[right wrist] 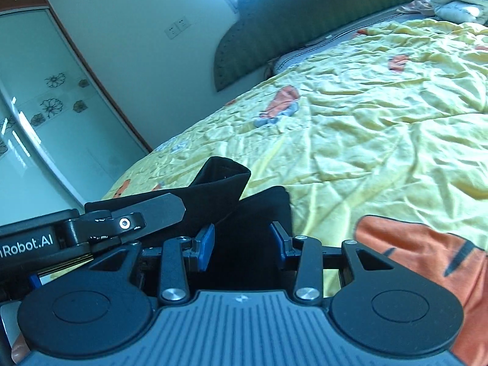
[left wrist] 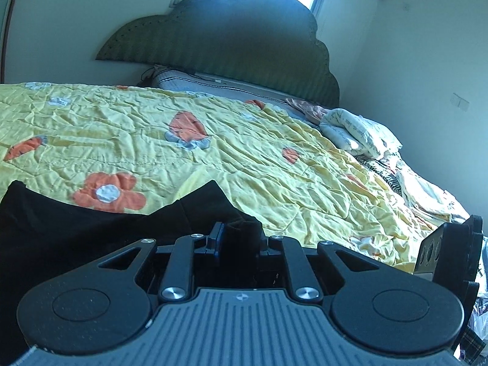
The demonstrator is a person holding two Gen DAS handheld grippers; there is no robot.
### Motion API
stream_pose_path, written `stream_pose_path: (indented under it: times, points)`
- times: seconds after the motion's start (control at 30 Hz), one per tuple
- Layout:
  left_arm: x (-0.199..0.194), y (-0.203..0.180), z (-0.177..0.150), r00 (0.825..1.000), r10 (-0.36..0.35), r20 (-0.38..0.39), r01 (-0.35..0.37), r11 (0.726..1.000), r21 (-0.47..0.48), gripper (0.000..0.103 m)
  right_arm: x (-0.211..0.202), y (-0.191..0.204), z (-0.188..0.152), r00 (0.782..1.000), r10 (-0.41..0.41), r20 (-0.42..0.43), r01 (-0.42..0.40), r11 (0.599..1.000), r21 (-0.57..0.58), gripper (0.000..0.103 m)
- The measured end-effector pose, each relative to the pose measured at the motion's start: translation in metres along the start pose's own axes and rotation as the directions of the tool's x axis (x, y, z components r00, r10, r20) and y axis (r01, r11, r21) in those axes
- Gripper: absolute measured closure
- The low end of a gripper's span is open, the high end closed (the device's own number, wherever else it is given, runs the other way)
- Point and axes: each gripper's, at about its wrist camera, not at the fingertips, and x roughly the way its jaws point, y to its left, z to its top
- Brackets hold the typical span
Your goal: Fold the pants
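Note:
The black pants [left wrist: 61,225] lie bunched at the near edge of the yellow quilt [left wrist: 244,158]. My left gripper [left wrist: 239,236] is shut on a pinched fold of the dark cloth, which rises between its blue pads. In the right wrist view my right gripper [right wrist: 244,244] is shut on a thicker fold of the pants [right wrist: 222,183], whose cloth fills the gap between the pads. The two grippers sit close side by side. One of the left gripper's fingers [right wrist: 158,210] reaches in from the left, lying against the same cloth.
The flowered quilt [right wrist: 381,116] covers a wide bed with a dark scalloped headboard [left wrist: 228,39]. A pile of pale folded laundry [left wrist: 360,131] lies at the bed's far right. A glass-door wardrobe [right wrist: 45,116] stands left of the bed. The side of the right tool [left wrist: 448,253] shows at the edge.

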Motion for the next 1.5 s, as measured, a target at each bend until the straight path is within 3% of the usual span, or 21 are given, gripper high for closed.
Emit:
stream_pose_path:
  times: [0.27,0.4,0.5,0.57,0.63,0.7,0.77,0.83,0.93,1.0,1.07,1.13,1.2,1.27,1.33,1.5]
  points:
    - [0.016,-0.013,-0.003,0.999,-0.041,-0.005,0.041,0.999,0.031,0.086,-0.007,-0.018,0.001,0.998,-0.058,0.016,0.057,0.997,0.043,0.063]
    - [0.029,-0.019,-0.008,0.997,-0.059,-0.043,0.061,0.997,0.057,0.084,-0.009,-0.027,0.000,0.995,-0.100,0.008,0.100,0.993,0.056,0.063]
    - [0.045,-0.015,-0.013,0.988,-0.101,-0.119,0.103,0.994,0.018,0.074,-0.011,-0.034,-0.006,0.985,-0.173,-0.007,0.173,0.984,0.040,0.065]
    - [0.046,-0.012,-0.013,0.978,-0.148,-0.149,0.147,0.989,-0.020,0.069,-0.019,-0.040,-0.009,0.984,-0.180,0.012,0.179,0.983,0.048,0.064]
    - [0.036,-0.012,-0.009,0.975,-0.177,-0.137,0.178,0.984,-0.006,0.061,-0.031,-0.046,-0.007,0.980,-0.195,0.049,0.191,0.978,0.087,0.057]
    - [0.015,-0.011,0.000,0.981,-0.169,-0.096,0.174,0.984,0.048,0.050,-0.045,-0.044,-0.004,0.957,-0.268,0.109,0.259,0.962,0.086,0.054]
    - [-0.014,-0.002,0.011,0.990,-0.142,-0.018,0.143,0.985,0.092,0.030,-0.056,-0.035,0.000,0.948,-0.274,0.158,0.270,0.962,0.047,0.054]
    - [-0.043,0.016,0.018,0.995,-0.068,0.072,0.058,0.990,0.126,0.023,-0.061,-0.019,0.003,0.957,-0.230,0.176,0.234,0.972,-0.002,0.054]
    - [-0.076,0.052,0.019,0.985,0.084,0.149,-0.106,0.984,0.142,0.021,-0.054,0.008,0.003,0.981,-0.131,0.143,0.145,0.985,-0.091,0.054]
    - [-0.090,0.079,0.015,0.972,0.184,0.146,-0.202,0.972,0.116,0.021,-0.045,0.024,-0.001,0.991,-0.076,0.107,0.089,0.988,-0.124,0.054]
    - [-0.099,0.108,0.008,0.964,0.243,0.109,-0.251,0.966,0.064,0.021,-0.039,0.037,-0.005,0.997,0.002,0.072,0.009,0.989,-0.149,0.054]
    - [-0.106,0.136,0.001,0.962,0.269,0.053,-0.268,0.963,-0.031,0.021,-0.035,0.049,-0.010,0.998,0.059,0.028,-0.053,0.982,-0.180,0.054]
    - [-0.110,0.157,-0.008,0.968,0.250,0.004,-0.248,0.963,-0.110,0.021,-0.033,0.056,-0.018,0.997,0.074,-0.031,-0.079,0.975,-0.209,0.051]
    - [-0.110,0.168,-0.015,0.971,0.238,-0.036,-0.240,0.960,-0.145,0.021,-0.033,0.055,-0.027,0.997,0.002,-0.078,-0.020,0.972,-0.236,0.050]
    - [-0.110,0.171,-0.021,0.971,0.233,-0.049,-0.238,0.962,-0.134,0.021,-0.045,0.048,-0.035,0.996,-0.045,-0.071,0.027,0.971,-0.239,0.050]
    - [-0.115,0.156,-0.035,0.970,0.236,-0.058,-0.237,0.971,-0.016,0.021,-0.061,0.041,-0.038,0.993,0.045,-0.111,-0.062,0.986,-0.157,0.047]
